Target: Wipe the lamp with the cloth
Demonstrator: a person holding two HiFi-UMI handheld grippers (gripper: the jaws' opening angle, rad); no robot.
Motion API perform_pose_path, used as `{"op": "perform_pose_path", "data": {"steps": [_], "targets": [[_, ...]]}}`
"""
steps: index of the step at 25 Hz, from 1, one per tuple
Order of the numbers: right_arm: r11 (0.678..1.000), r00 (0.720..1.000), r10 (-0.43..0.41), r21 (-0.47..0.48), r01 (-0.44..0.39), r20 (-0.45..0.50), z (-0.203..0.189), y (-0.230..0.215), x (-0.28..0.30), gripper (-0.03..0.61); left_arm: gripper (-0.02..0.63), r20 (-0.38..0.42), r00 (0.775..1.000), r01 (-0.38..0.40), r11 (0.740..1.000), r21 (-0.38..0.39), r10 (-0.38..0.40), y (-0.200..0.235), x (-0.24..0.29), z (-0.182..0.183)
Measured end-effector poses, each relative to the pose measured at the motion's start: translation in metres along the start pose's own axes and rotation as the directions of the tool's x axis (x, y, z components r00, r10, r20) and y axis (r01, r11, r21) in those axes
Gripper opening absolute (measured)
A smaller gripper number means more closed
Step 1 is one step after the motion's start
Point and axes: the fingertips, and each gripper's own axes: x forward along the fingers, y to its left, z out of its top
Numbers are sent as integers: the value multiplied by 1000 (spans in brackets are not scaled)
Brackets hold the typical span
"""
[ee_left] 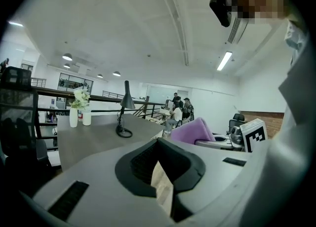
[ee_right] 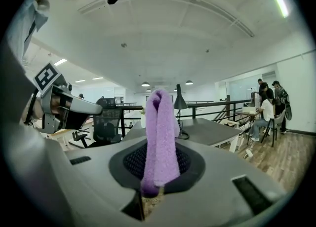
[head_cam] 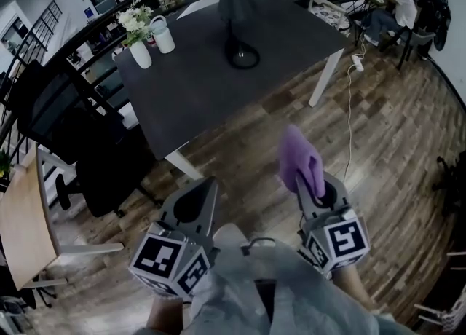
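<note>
wood-plank floor (head_cam: 378, 144) runs under a dark grey table (head_cam: 204, 100). a black desk lamp (head_cam: 237, 13) stands near the table's far edge, its round base flat on the top. a white vase of flowers (head_cam: 138, 46) and a white mug (head_cam: 163, 38) sit at the far left corner. the right gripper (head_cam: 312, 180) has its fingers clamped on a purple cloth (ee_right: 159, 132), which rises folded from between them, off the table's near edge and well apart from the lamp. the left gripper (head_cam: 201, 189) has its fingers closed with nothing between them.
</note>
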Motion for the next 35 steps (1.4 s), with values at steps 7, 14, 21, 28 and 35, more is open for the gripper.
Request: {"op": "perform_pose_path", "data": {"steps": [7, 14, 21, 28, 35], "targets": [[999, 999, -40, 19, 41, -10, -4, -26, 1, 51, 12, 1, 1000, 23, 1000, -20, -23, -3, 25, 8], [996, 996, -81, 27, 83, -46, -8, -48, 16, 51, 12, -12, 998, 64, 998, -13, -65, 1, 63, 10], [994, 994, -111, -9, 110, -11, 11, -84, 50, 51, 12, -12, 992, 124, 992, -1, -124, 6, 124, 27], [992, 992, -122, -12, 122, -4, 30, -120, 98, 51, 12, -31, 989, 149, 989, 14, -148, 24, 184, 51], [992, 993, -121, -19, 121, -2, 52, -152, 156, 51, 12, -39, 989, 140, 990, 7, -140, 57, 238, 78]]}}
